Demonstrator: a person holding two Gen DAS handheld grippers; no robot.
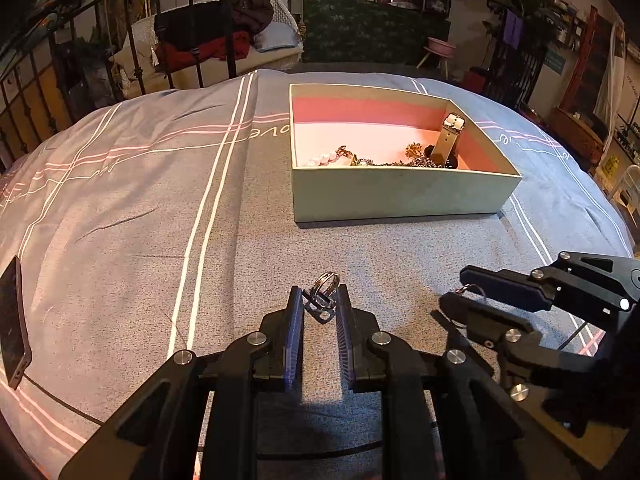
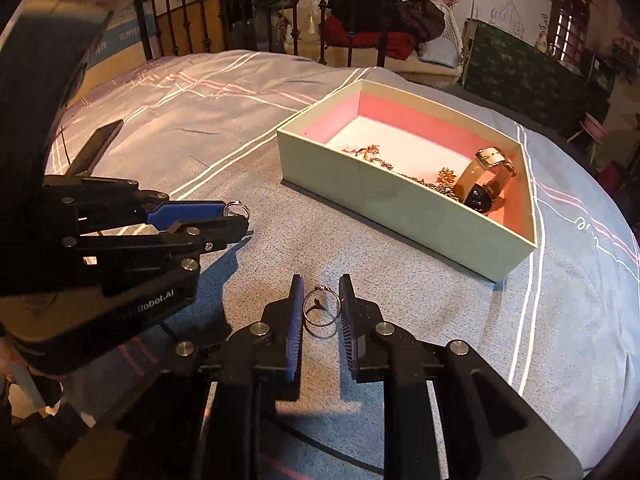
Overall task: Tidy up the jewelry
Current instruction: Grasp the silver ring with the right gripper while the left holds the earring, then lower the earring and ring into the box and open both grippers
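Note:
My left gripper [image 1: 319, 300] is shut on a silver ring [image 1: 325, 285], held just above the bedspread; it also shows in the right wrist view [image 2: 235, 216] with the ring [image 2: 235, 209] at its tips. My right gripper [image 2: 320, 300] is shut on a thin ring with a small stone [image 2: 321, 307]; it also shows in the left wrist view [image 1: 452, 288]. An open pale green box [image 1: 400, 194] with a pink lining lies ahead. It holds a watch [image 1: 449, 140], a chain [image 1: 396, 163] and pearls [image 1: 325, 159].
A dark phone [image 1: 13, 322] lies on the bedspread at the far left, also in the right wrist view [image 2: 98, 146]. A black iron bed frame [image 2: 224, 8] and a wicker seat with clothes [image 1: 224, 36] stand beyond the bed.

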